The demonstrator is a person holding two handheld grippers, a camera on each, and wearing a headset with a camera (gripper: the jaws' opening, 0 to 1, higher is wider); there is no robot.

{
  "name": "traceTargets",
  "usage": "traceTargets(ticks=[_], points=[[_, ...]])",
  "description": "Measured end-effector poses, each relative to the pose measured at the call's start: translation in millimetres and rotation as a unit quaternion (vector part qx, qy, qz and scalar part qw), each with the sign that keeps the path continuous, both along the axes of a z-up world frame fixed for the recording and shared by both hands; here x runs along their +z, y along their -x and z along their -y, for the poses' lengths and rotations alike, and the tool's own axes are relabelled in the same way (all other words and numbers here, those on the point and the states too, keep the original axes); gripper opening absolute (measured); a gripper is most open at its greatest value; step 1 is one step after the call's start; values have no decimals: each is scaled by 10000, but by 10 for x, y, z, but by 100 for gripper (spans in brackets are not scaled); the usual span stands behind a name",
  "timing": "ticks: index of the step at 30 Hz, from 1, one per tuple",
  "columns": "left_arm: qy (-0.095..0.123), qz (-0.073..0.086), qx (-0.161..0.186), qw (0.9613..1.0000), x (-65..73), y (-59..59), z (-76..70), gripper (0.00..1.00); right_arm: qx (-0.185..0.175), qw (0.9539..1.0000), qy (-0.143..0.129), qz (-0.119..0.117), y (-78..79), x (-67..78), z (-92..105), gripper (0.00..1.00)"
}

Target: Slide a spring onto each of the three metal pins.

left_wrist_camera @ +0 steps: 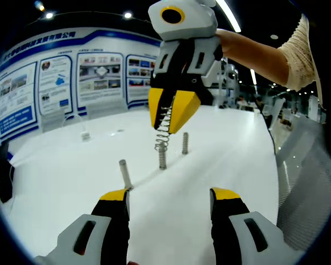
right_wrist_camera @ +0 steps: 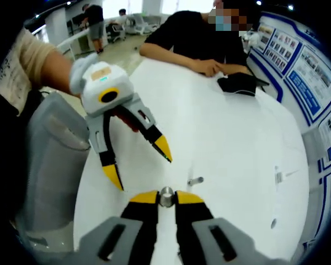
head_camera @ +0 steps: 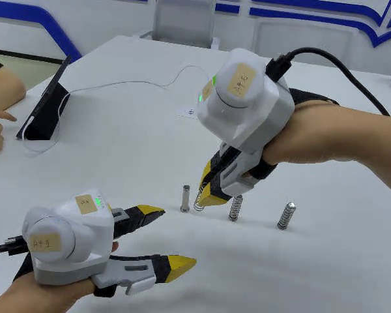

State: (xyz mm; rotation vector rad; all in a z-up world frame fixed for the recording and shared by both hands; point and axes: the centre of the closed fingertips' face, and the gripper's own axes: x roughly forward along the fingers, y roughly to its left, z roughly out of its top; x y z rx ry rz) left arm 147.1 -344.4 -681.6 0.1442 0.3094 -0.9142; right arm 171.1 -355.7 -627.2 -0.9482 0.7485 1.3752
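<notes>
White table (head_camera: 117,137) holds a bare pin (head_camera: 185,197) at centre frame, the right gripper (head_camera: 207,193) just right of it pinching a spring (head_camera: 199,197), a second spring (head_camera: 235,207) and third spring (head_camera: 286,215) upright further right, the left gripper (head_camera: 176,236) spread at lower left

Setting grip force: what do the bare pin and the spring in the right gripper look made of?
The bare pin: probably steel, smooth with a dull grey sheen. The spring held in the right gripper: apparently thin metal wire, silvery open coils catching light.
</notes>
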Motion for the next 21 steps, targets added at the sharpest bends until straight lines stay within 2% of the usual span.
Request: traceTargets(ticks=[11, 16, 21], points=[[11, -23, 52, 10000, -2, -6, -27, 64, -126, 9998, 81, 108, -292, 11, -68, 12], [6, -33, 63, 10000, -1, -8, -46, 65, -164, 9997, 96, 130, -345, 4, -128, 12], [11, -45, 91, 9999, -2, -6, -63, 66, -172, 9995, 193, 165, -420, -66, -158, 12]])
